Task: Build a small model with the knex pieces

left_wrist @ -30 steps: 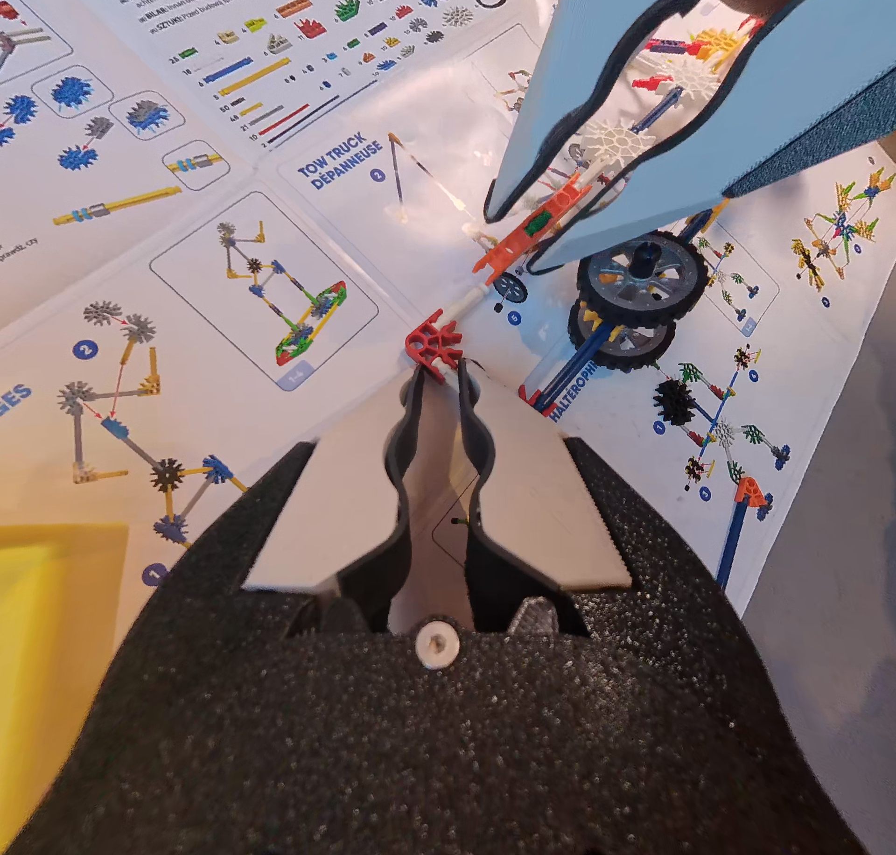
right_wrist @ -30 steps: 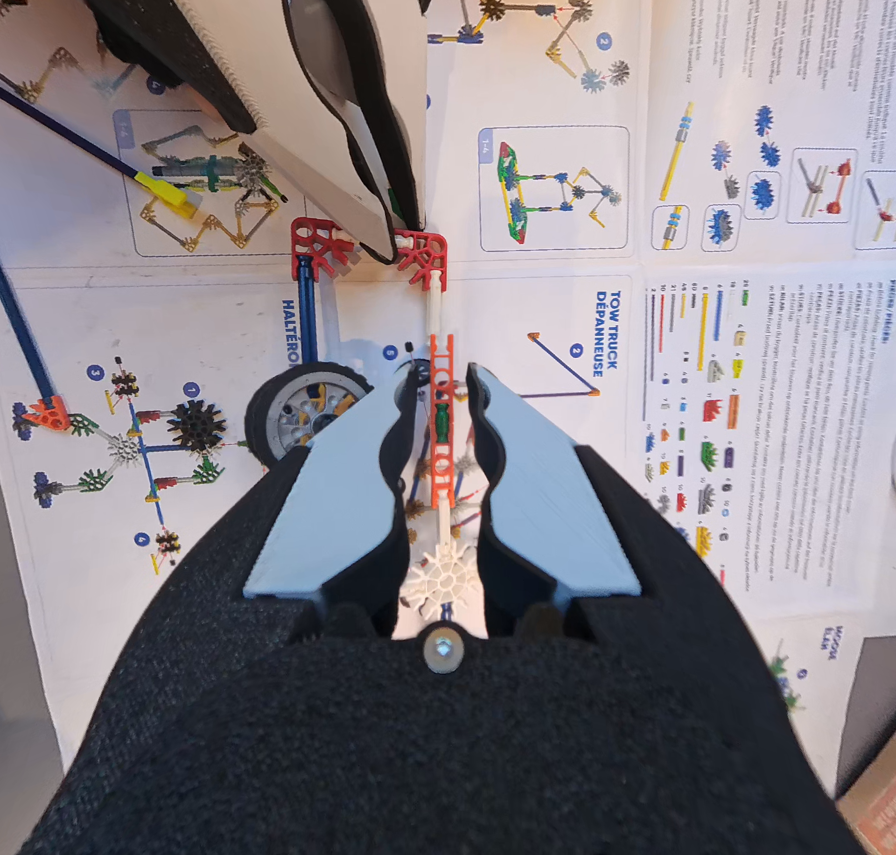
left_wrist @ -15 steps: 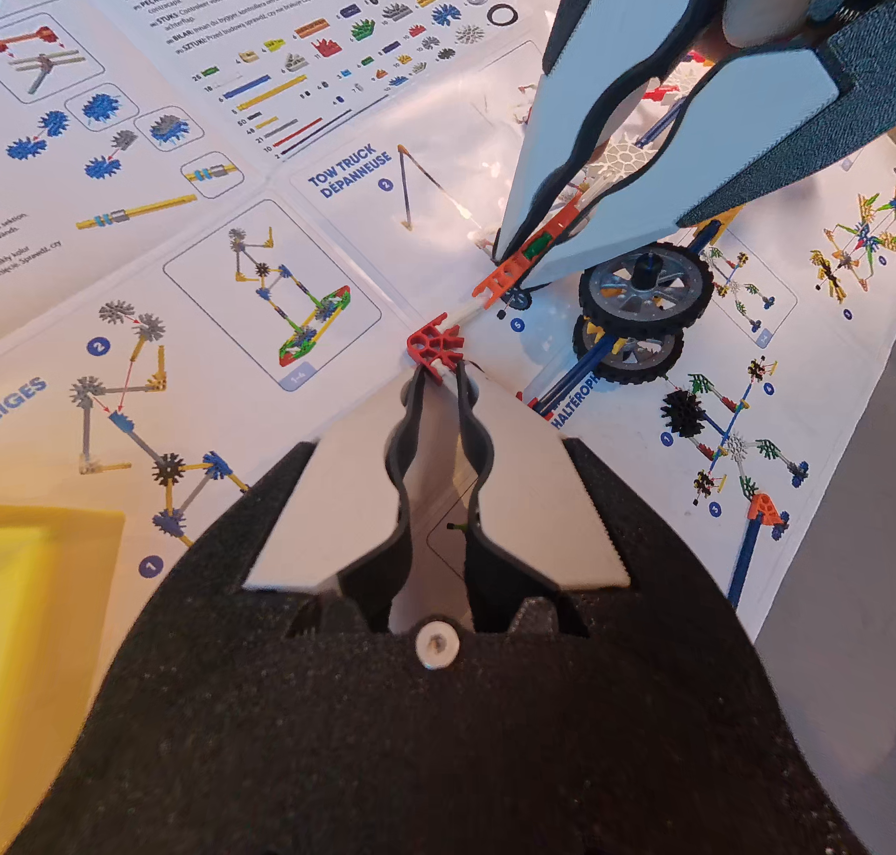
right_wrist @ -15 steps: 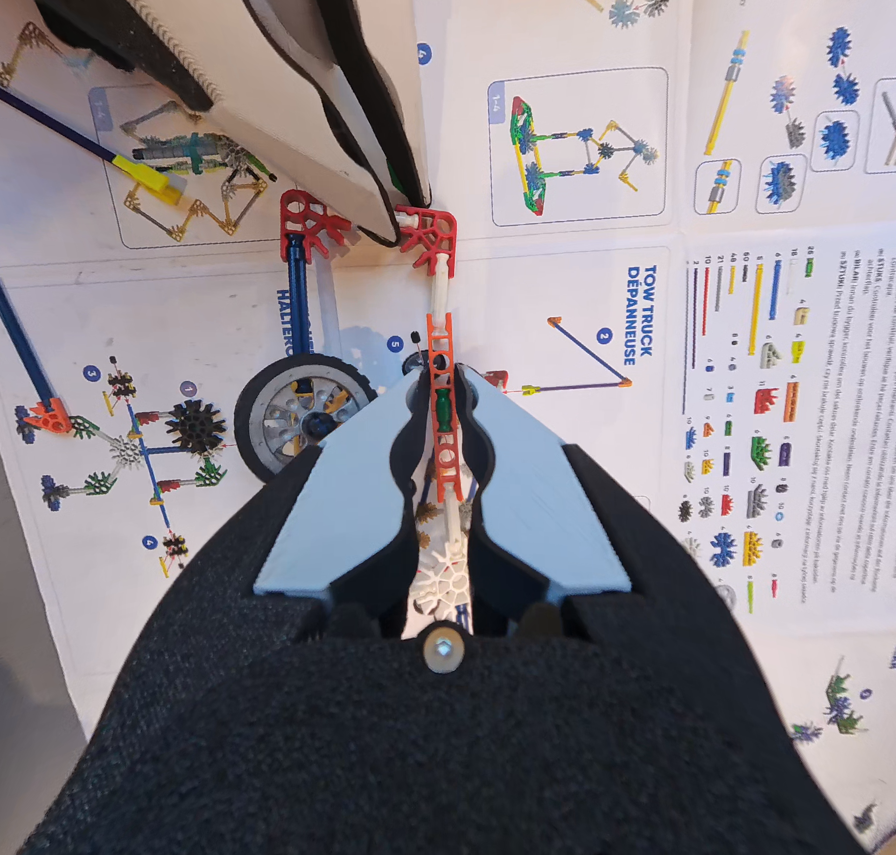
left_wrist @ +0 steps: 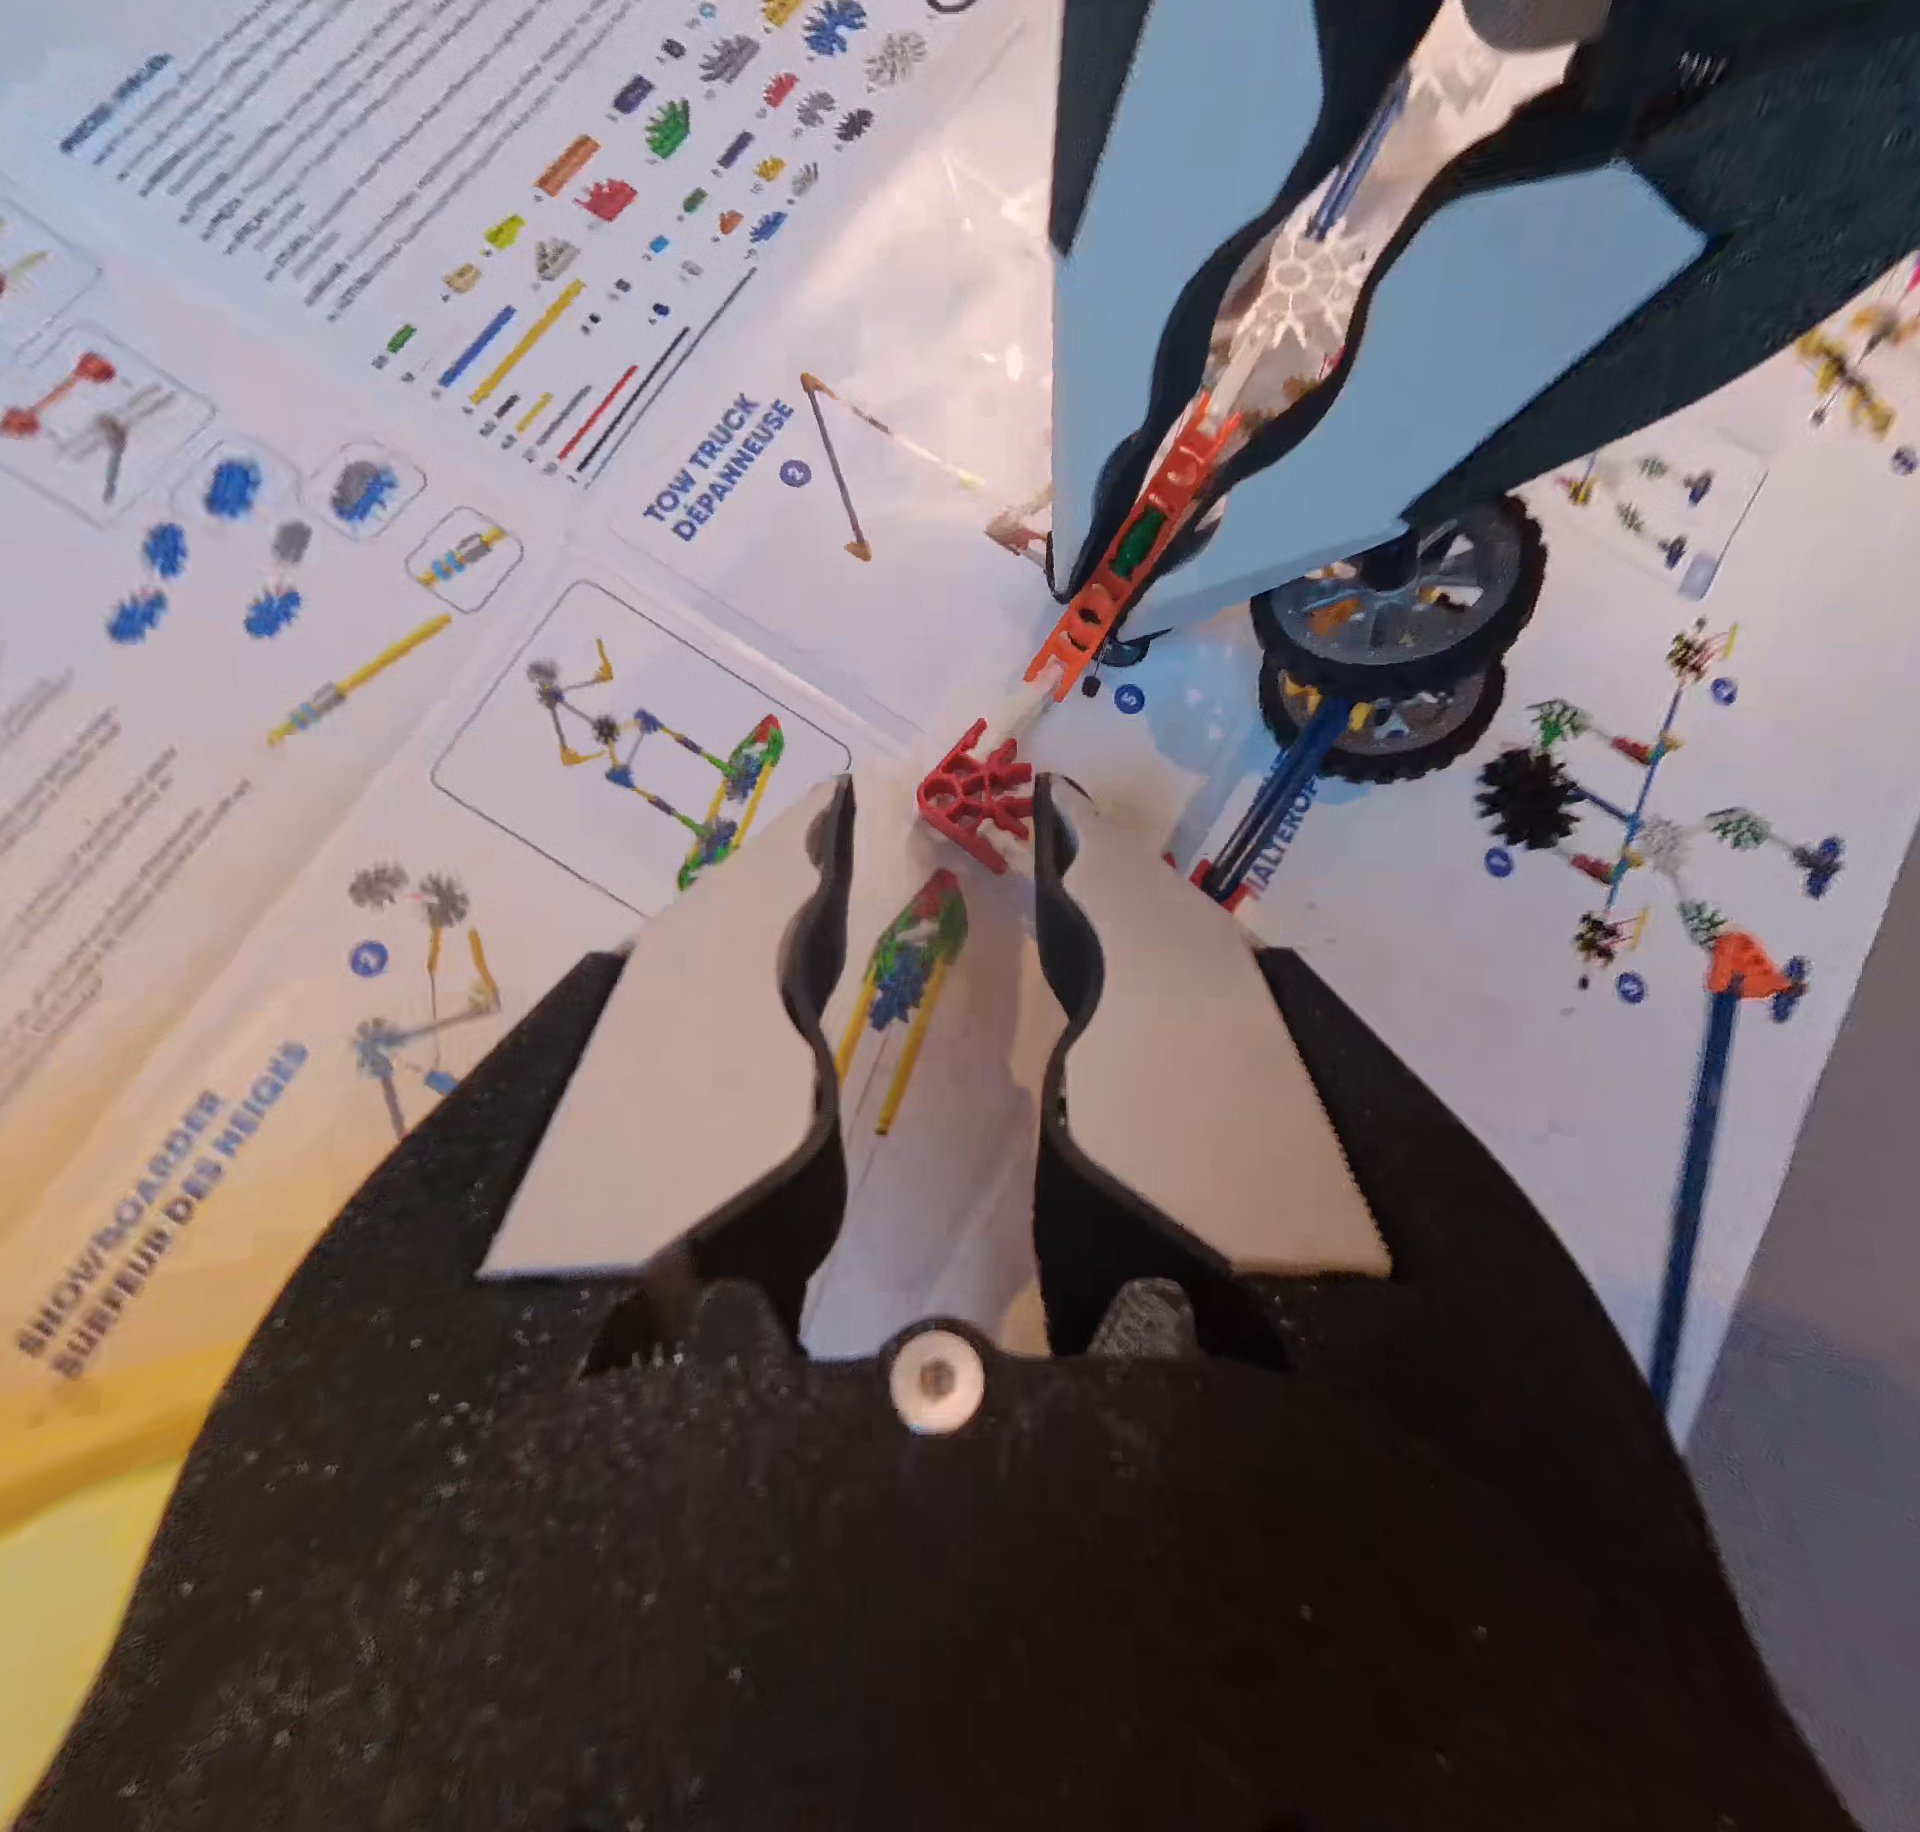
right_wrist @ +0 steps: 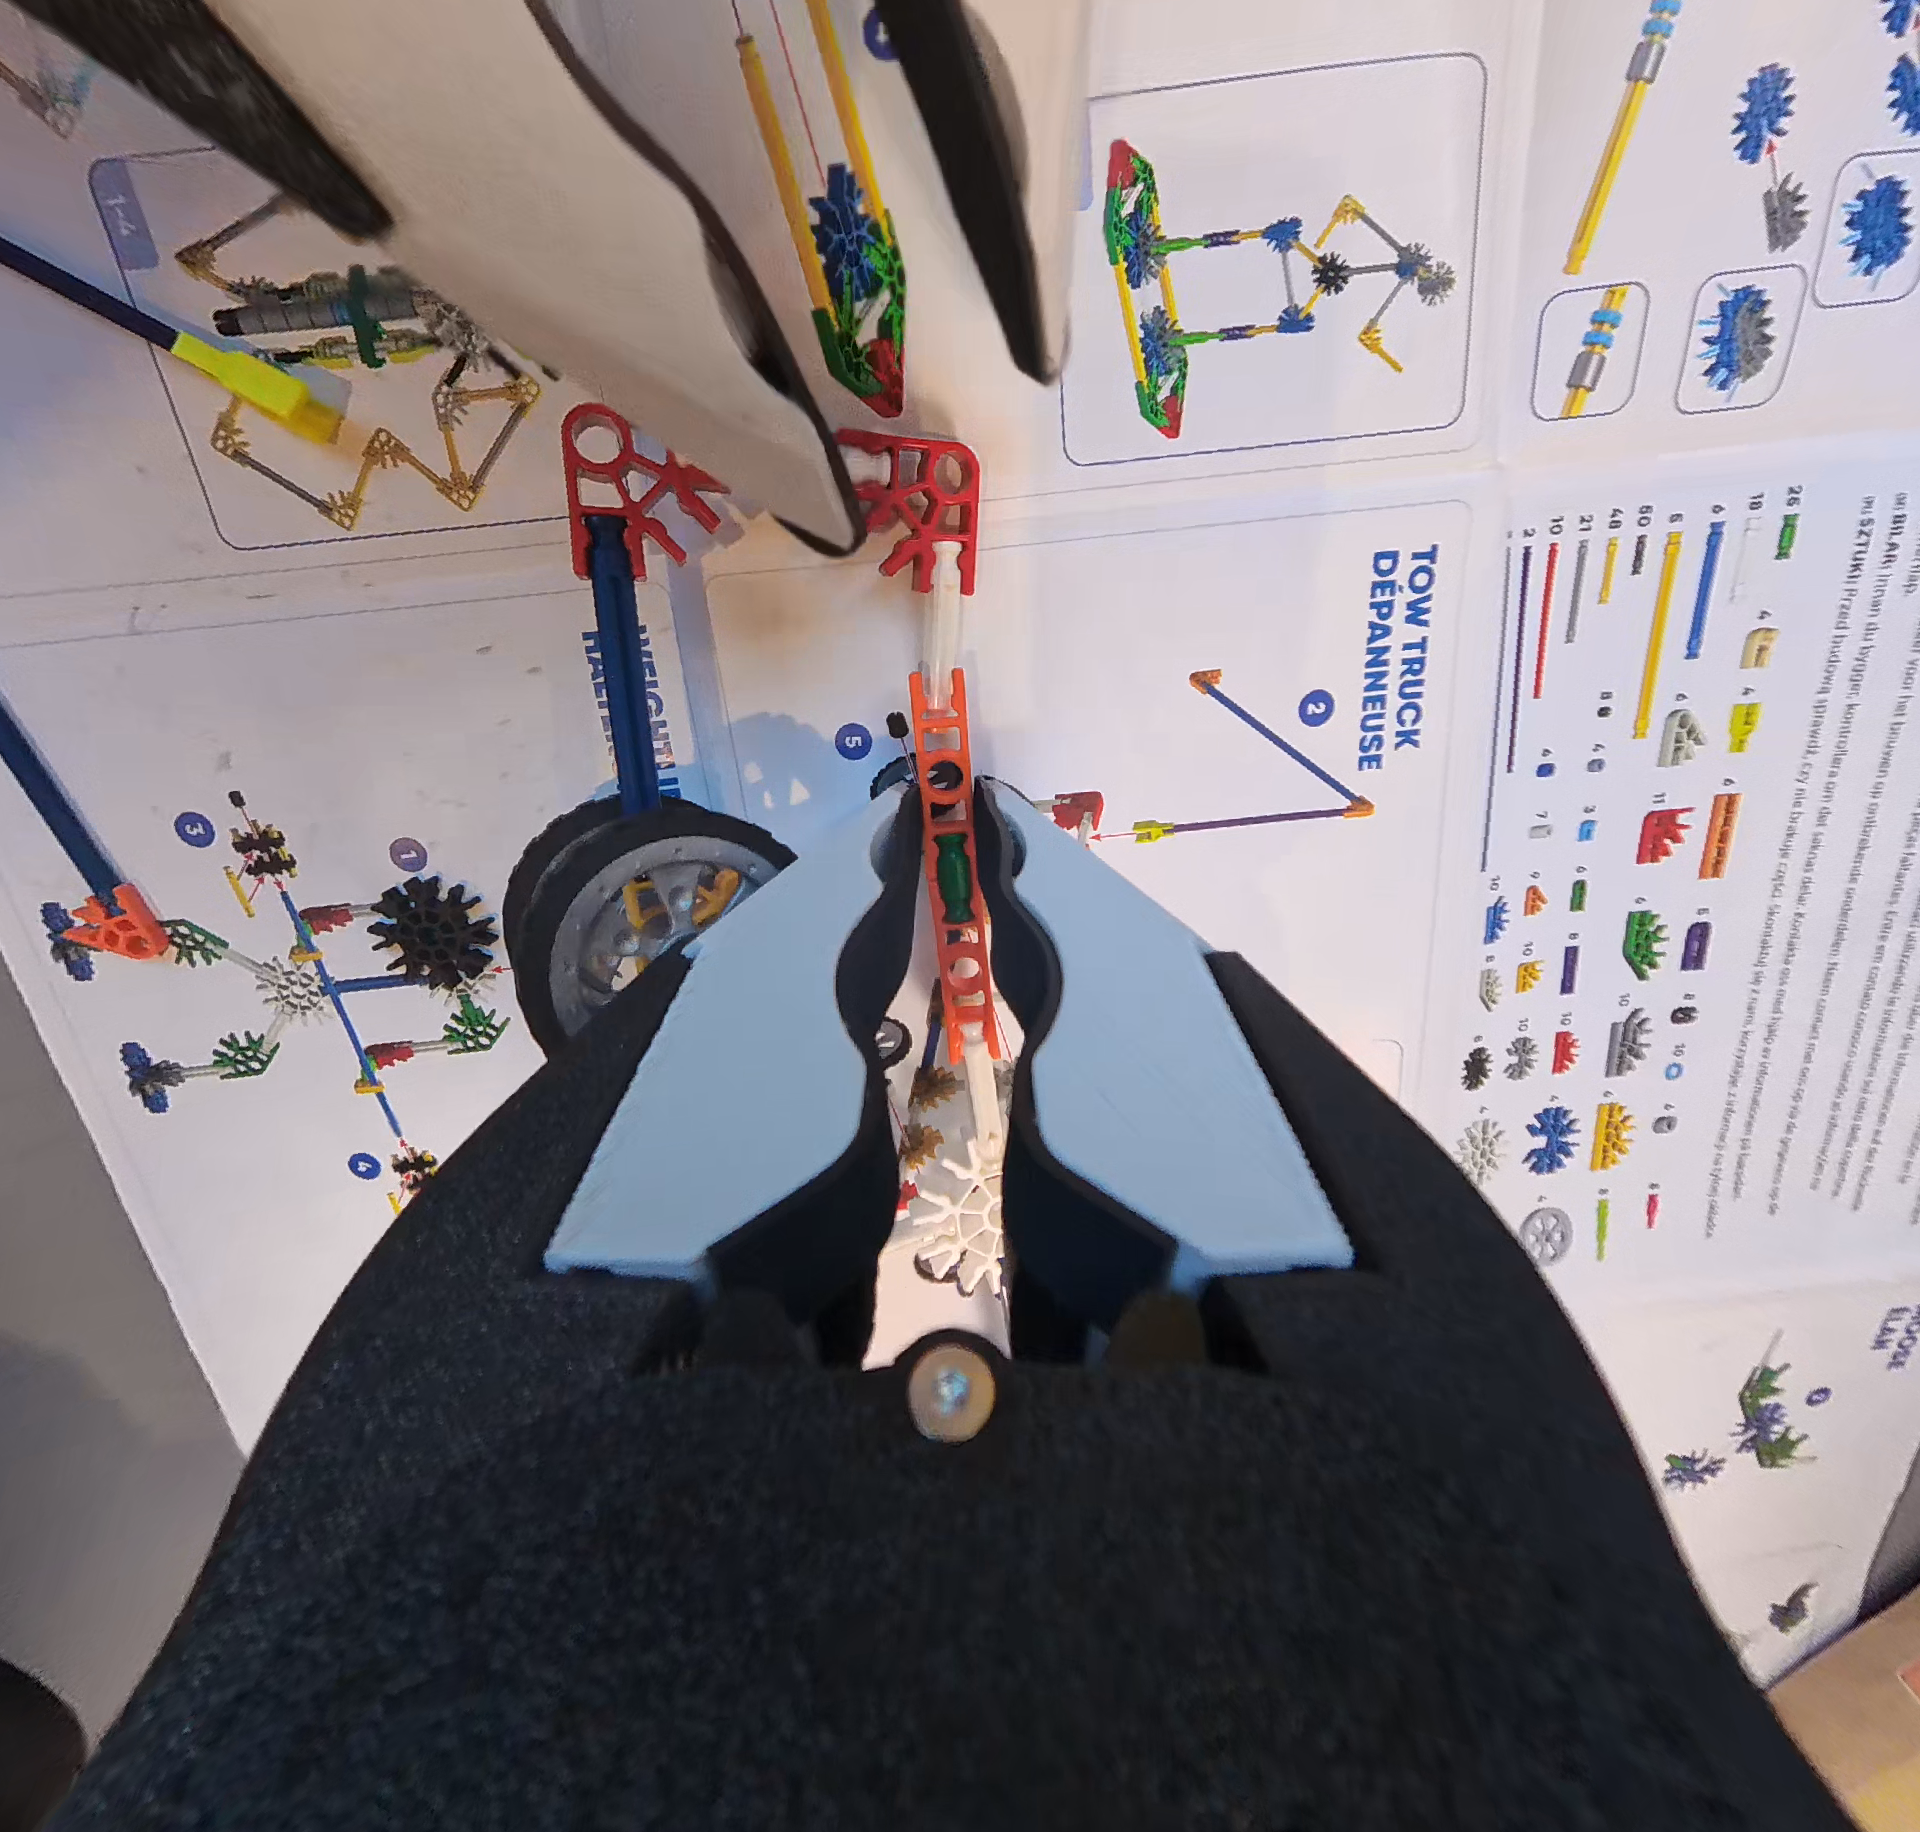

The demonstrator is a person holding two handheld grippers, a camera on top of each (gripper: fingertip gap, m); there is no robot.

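Orange connector [right_wrist: 951, 873] of a rod-and-connector toy clamped between right gripper [right_wrist: 948, 816] fingers, lying on the instruction sheet [left_wrist: 343, 348], white rod [right_wrist: 943, 629] reaching to red connector [left_wrist: 977, 795], left gripper [left_wrist: 943, 795] parted around it, right finger beside it, wheels [left_wrist: 1387, 660] nearby.

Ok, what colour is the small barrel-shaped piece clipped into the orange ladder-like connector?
Dark green; right wrist view shows it best.

Glossy paper instruction sheet [left_wrist: 727, 224], shiny plastic red connector [left_wrist: 977, 795], rubbery black tyre [left_wrist: 1392, 619]
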